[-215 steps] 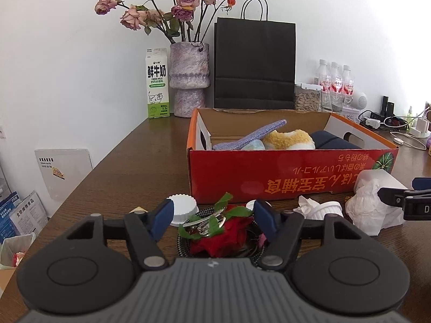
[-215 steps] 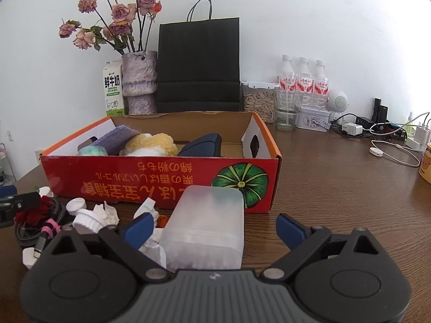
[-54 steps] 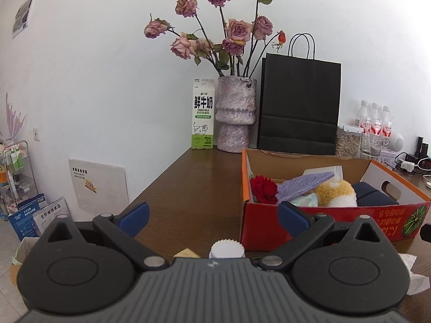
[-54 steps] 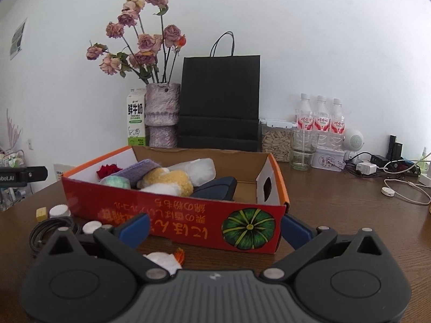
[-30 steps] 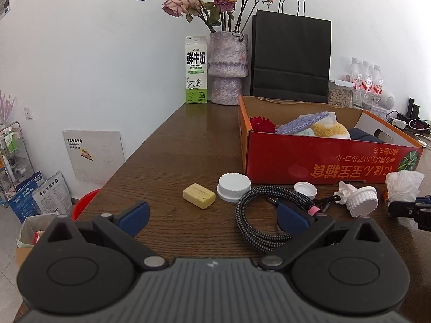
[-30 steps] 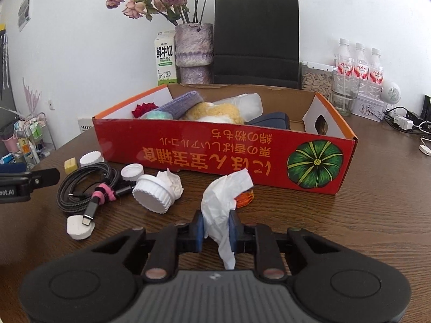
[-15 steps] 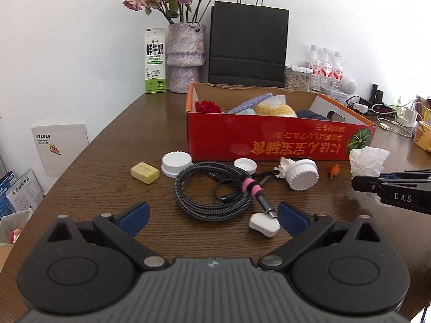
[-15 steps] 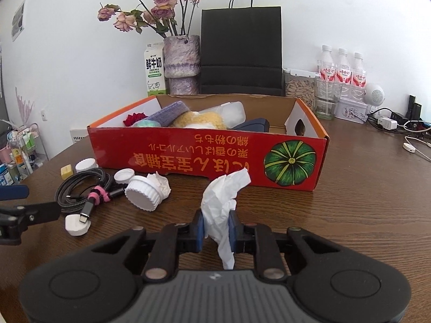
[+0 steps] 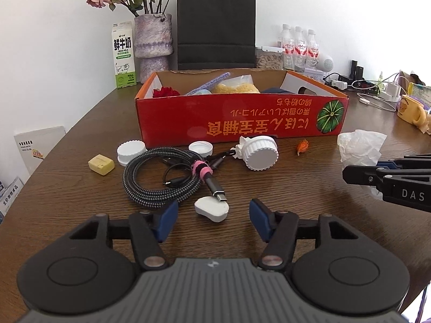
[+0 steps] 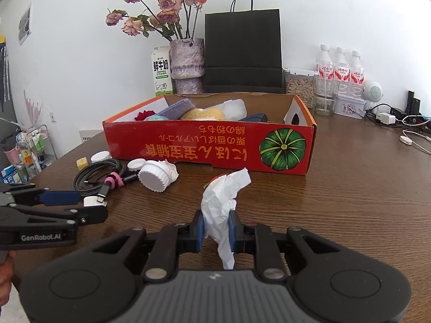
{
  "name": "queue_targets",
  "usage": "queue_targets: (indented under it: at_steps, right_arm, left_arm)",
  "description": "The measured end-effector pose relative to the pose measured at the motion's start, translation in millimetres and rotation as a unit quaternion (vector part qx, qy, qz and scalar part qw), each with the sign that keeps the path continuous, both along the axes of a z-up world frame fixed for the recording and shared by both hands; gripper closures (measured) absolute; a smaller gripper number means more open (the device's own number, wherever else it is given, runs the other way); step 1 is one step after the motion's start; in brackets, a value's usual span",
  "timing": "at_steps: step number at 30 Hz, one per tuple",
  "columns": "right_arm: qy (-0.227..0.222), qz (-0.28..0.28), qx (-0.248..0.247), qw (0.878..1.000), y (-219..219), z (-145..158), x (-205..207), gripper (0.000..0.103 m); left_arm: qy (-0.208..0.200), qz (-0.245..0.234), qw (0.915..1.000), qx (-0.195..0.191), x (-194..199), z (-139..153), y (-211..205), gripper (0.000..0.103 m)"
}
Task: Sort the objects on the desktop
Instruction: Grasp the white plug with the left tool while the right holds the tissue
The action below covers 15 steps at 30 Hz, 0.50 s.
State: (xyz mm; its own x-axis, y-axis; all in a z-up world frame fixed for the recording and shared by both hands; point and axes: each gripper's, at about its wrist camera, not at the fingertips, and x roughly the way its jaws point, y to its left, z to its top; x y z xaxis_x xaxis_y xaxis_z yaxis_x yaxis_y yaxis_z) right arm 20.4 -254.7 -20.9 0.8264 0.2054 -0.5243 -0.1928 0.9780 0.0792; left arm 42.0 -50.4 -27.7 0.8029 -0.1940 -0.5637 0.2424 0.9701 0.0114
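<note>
White crumpled tissue (image 10: 223, 202) stood upright, pinched between the right gripper's (image 10: 216, 231) narrow jaws above the wooden table (image 10: 350, 202). The left gripper's (image 9: 212, 219) jaws were closing, about half open, flanking without touching a small white rounded plug (image 9: 211, 209) beside the coiled braided cable (image 9: 150, 180).

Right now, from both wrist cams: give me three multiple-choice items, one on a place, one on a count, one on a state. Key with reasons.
1. Where does the small yellow block lie?
A. in the red cardboard box
B. on the brown wooden table, left of the coiled braided cable
C. in a gripper

2. How many labelled water bottles stand at the wall?
A. two
B. three
C. five

3. What does the right gripper do?
A. pinches the crumpled white tissue
B. gapes empty
C. holds a lid

B: it sits beside the coil. B: three caps show. A: pads press the tissue.
</note>
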Motion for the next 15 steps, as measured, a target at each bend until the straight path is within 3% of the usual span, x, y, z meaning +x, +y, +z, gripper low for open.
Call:
queue_targets:
  at_steps: [1,4,15]
  right_arm:
    - [0.000,0.001,0.001,1.000,0,0,-1,0.086]
    - [-0.001,0.003,0.003,1.000,-1,0,-3,0.086]
    - [-0.003,0.006,0.009,1.000,-2,2,-6,0.086]
  left_arm:
    - [0.002,0.000,1.0000,0.000,1,0,-1,0.047]
    - [0.011,0.003,0.9999,-0.001,6,-1,-2,0.075]
    - [0.005,0.013,0.9999,-0.002,-5,9,1,0.075]
